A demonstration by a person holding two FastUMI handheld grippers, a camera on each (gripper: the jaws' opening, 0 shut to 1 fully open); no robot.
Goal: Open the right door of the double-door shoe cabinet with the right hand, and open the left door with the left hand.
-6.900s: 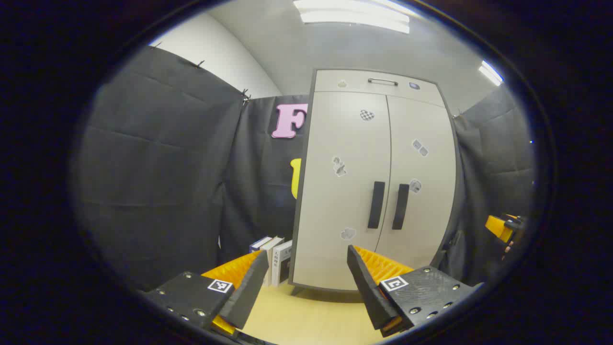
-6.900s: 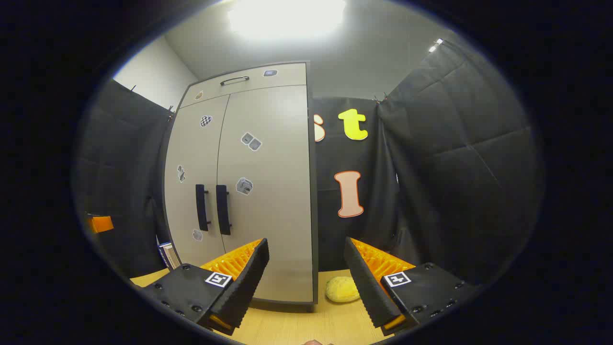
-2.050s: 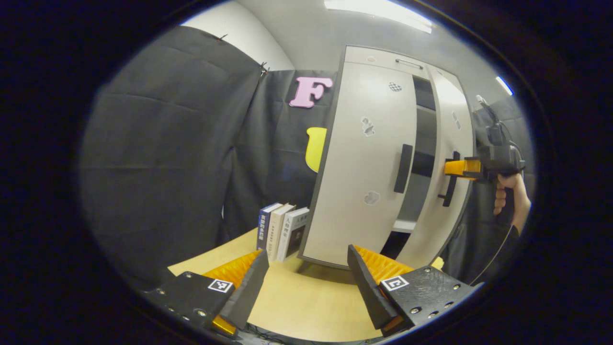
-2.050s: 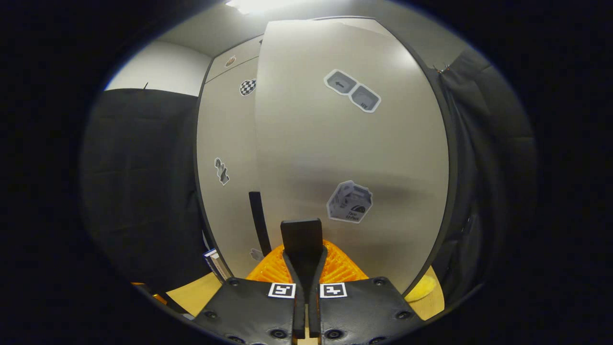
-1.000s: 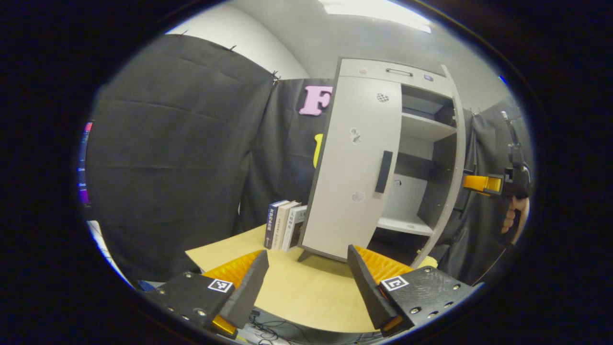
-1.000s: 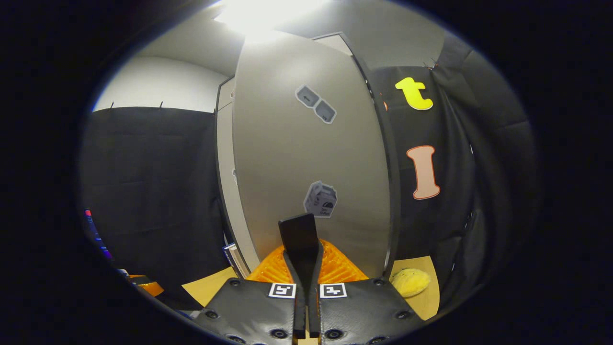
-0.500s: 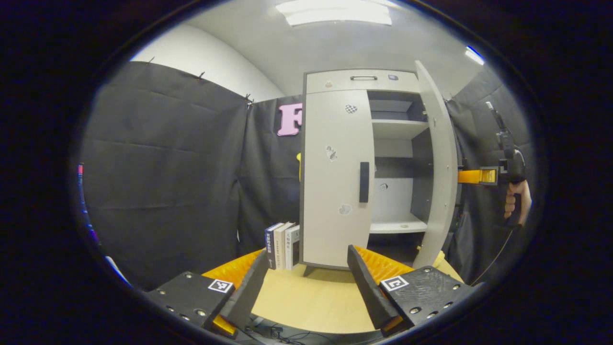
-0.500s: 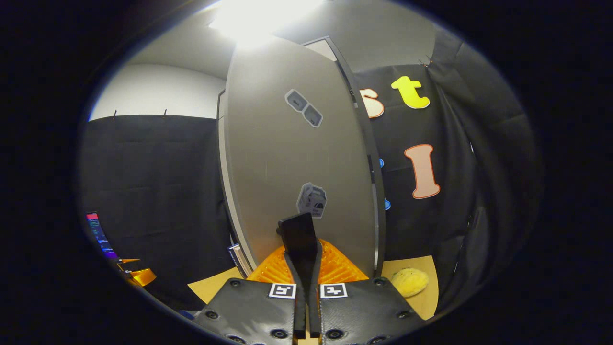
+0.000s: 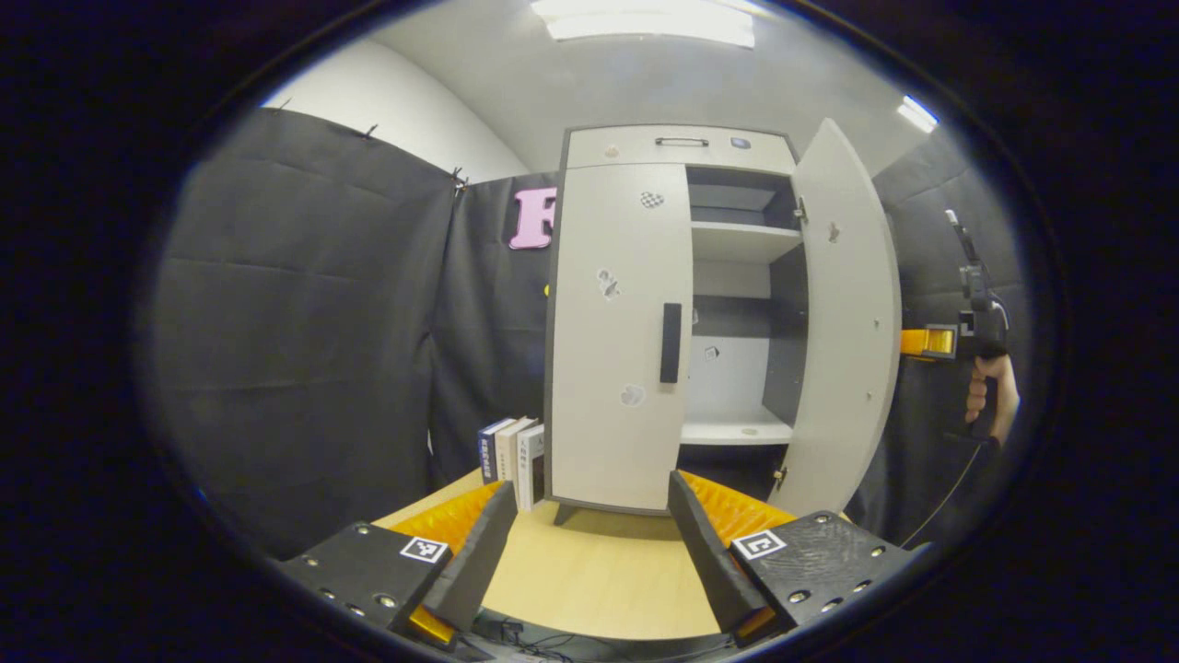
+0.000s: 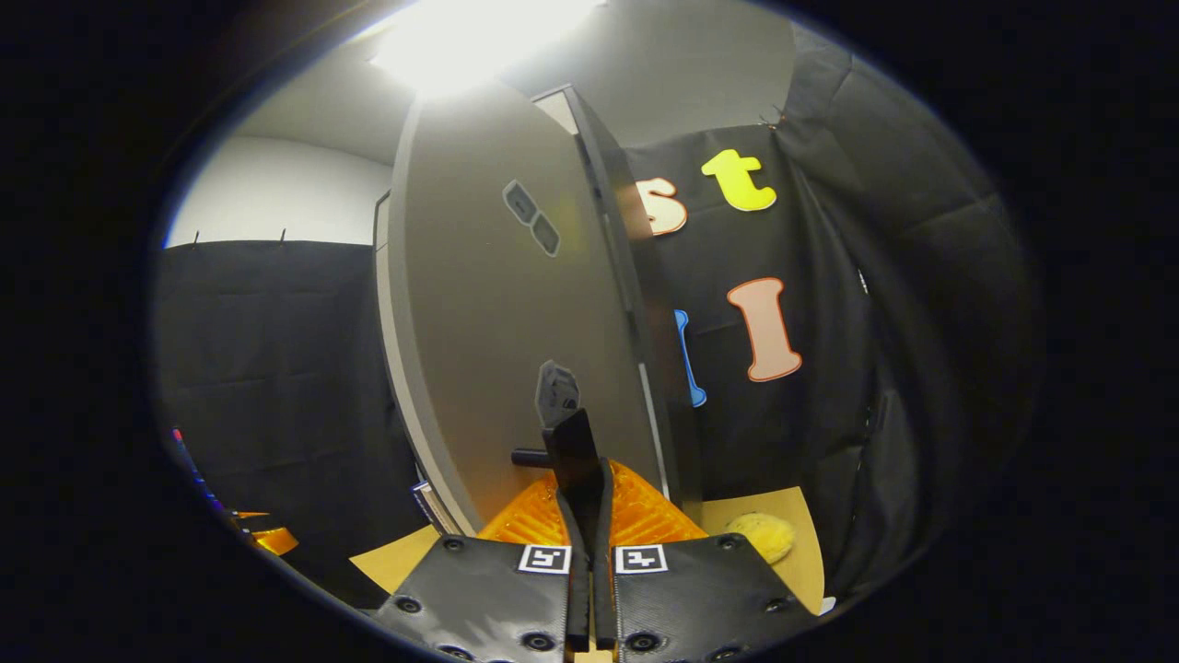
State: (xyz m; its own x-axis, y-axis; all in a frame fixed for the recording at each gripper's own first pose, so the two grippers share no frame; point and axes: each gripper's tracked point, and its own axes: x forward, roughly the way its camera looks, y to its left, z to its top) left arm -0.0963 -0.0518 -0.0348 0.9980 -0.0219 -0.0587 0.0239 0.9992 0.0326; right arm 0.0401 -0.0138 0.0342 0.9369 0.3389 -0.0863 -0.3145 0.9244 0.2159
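Note:
The pale shoe cabinet (image 9: 677, 147) stands on the wooden table. Its left door (image 9: 612, 350) is closed, its black handle (image 9: 671, 343) untouched. The right door (image 9: 843, 322) stands swung wide, baring the shelves (image 9: 737, 428). My left gripper (image 9: 589, 543) is open with nothing between its fingers, well short of the cabinet. In the right gripper view my right gripper (image 10: 587, 477) is shut on the right door's black handle (image 10: 571, 440), against the door's outer face (image 10: 497, 313). In the left gripper view a hand (image 9: 990, 396) holds that gripper's body (image 9: 926, 342) behind the open door.
A few books (image 9: 511, 451) stand upright left of the cabinet. A yellow soft thing (image 10: 760, 536) lies on the table (image 9: 589, 571) to the cabinet's right. Black cloth walls close in on both sides. Cables hang below the table's front edge.
The right door has swung farther open, pulled by my right gripper still shut on its handle. My left gripper stays open; its view has turned to face the cabinet more squarely.

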